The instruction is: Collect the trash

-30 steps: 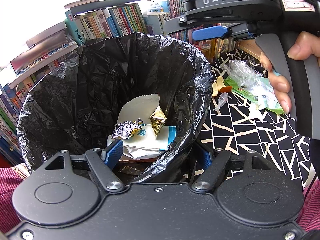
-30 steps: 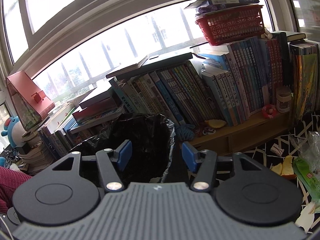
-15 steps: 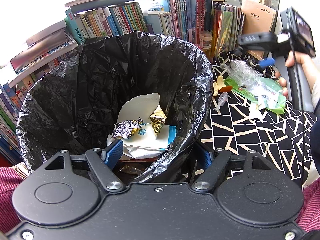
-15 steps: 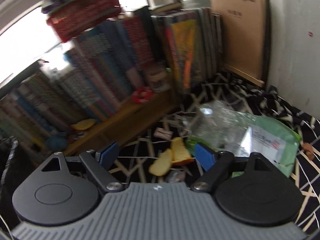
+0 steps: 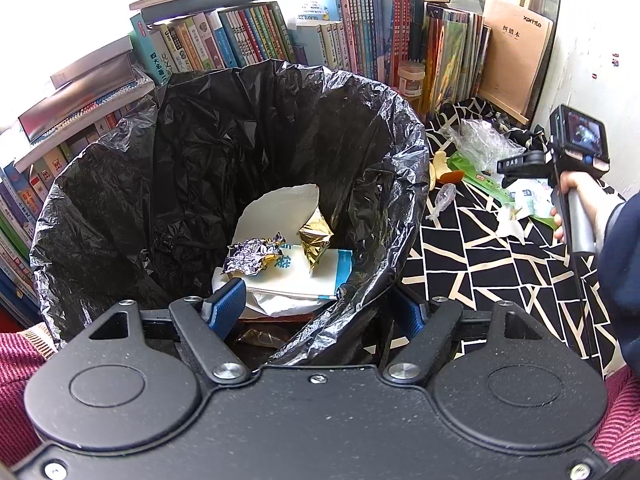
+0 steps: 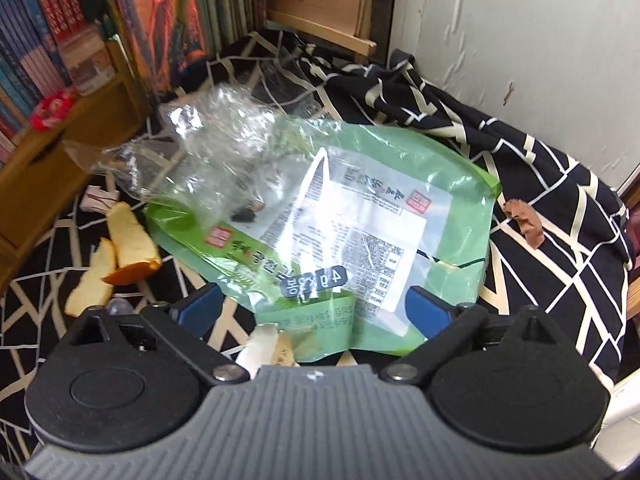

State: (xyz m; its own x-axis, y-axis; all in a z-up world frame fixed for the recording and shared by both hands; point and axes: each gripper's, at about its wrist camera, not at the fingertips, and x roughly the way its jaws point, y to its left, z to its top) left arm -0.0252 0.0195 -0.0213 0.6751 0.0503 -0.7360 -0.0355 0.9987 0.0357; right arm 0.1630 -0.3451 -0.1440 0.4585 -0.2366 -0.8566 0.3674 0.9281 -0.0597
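Over on the left, the left tongs (image 5: pixel 316 308) sit exactly where they were a second ago, jaws about half apart and straddling the near rim of the black-lined bin (image 5: pixel 132 168), one finger inside, one outside, steadying it; whether the pads truly press on the rim I cannot tell. Down in the bin lie crumpled foil (image 5: pixel 254 254), a gold wrapper (image 5: pixel 315 242) and white paper. Moving right across the black-and-white patterned desk (image 5: pixel 500 264), and here is the change: the right tongs (image 6: pixel 314 306), which were over the bin a second ago, have swung across and dropped toward the litter, jaws opening wide and holding nothing. The green packet (image 6: pixel 372 216) lies just ahead between the fingers, clear plastic (image 6: pixel 216 148) on its far corner, orange peel (image 6: pixel 120 248) beside it. That looks like the next piece lined up for pickup.
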